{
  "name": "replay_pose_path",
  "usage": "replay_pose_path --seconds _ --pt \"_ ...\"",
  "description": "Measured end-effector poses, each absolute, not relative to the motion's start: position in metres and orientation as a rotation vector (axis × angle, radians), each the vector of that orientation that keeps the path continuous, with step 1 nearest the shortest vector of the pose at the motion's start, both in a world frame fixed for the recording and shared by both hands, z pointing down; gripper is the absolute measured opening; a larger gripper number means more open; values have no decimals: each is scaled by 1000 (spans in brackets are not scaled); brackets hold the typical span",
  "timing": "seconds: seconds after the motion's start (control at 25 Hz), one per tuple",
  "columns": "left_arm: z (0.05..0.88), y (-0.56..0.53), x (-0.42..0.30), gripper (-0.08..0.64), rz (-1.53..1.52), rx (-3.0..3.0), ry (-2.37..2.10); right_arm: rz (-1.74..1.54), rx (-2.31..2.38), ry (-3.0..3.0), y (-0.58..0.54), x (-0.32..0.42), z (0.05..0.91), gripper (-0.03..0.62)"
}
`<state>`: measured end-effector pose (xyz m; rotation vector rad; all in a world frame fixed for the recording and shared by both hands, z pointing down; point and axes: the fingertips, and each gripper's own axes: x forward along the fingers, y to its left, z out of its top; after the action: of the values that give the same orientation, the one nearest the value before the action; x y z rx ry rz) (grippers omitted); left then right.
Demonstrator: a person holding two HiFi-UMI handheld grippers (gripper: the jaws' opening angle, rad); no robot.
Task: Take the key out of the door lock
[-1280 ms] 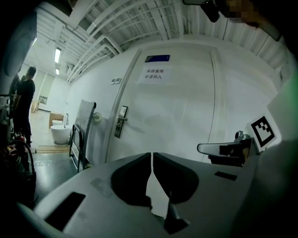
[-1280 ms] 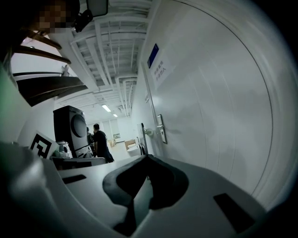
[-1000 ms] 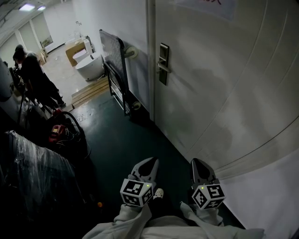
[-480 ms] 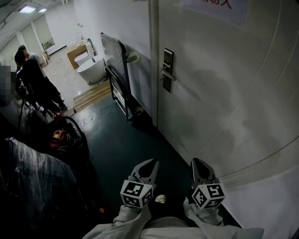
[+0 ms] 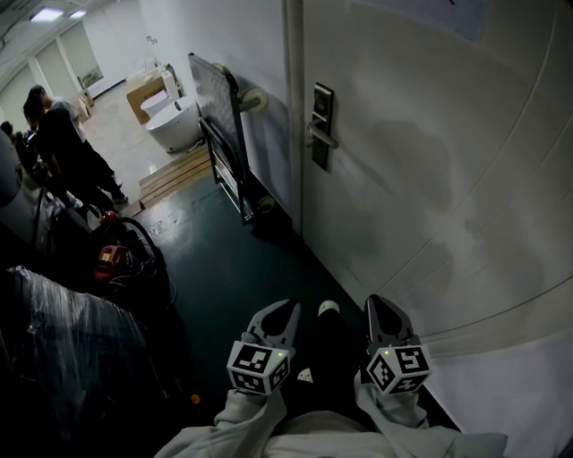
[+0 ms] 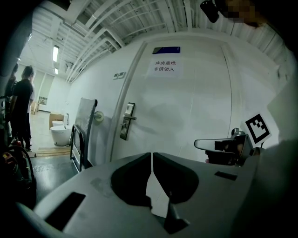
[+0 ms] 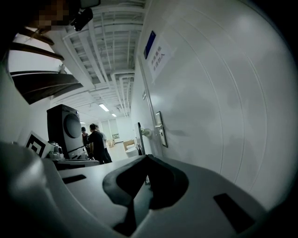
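Head view dim overall. Lamp [image 5: 51,14] at upper left is the brightest spot; floor [image 5: 235,268] near black. Soft grey shadows lie across the door [image 5: 430,179]. Both gripper views: strong fisheye bending, dark vignetted corners, near foreground out of focus.

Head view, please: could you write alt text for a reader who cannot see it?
The left gripper and right gripper, both shut and empty, are held low beside a white door, well short of its lock plate. A trolley stands upended beyond it; people stand farther off.
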<state>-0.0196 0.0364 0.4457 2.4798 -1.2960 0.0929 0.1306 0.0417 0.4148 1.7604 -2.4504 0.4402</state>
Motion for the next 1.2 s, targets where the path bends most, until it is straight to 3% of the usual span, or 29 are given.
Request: replay_pose_path --seconds 1.2 --pt "449 -164 -1 25 114 2410 -1395 437 1613 -2523 -166 139 418 52"
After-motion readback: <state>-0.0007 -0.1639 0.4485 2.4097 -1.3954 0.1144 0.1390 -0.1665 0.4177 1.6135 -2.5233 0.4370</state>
